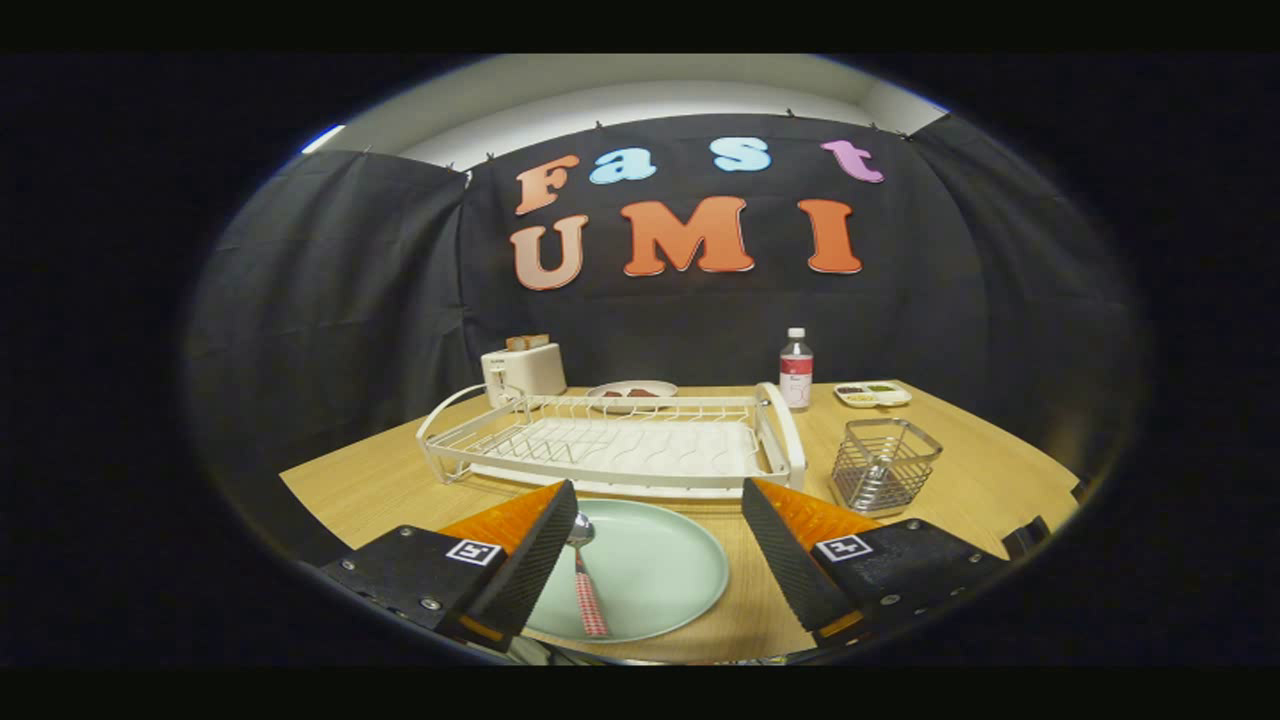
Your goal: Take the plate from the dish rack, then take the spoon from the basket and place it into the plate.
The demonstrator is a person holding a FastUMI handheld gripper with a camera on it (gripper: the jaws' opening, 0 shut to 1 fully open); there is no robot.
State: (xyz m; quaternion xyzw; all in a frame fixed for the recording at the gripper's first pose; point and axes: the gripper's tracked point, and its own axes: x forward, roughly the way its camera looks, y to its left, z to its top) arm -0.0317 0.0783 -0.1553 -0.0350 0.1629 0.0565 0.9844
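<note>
Taking the plate point(650, 570) as the landmark and going left to right: a toaster point(523, 370) stands far behind it to the left; the dish rack point(610, 445) sits just behind it, holding no dishes; a wire basket point(884, 464) stands behind and to its right. The spoon point(586, 580) lies in the left part of the plate, close by the left finger and touching neither; its long axis runs nearly along the fingers, bowl pointing away toward the rack, checked handle pointing back. The gripper point(655, 545) is wide apart, holding nothing, straddling the plate; the placing looks done, so only backing straight off seems left.
</note>
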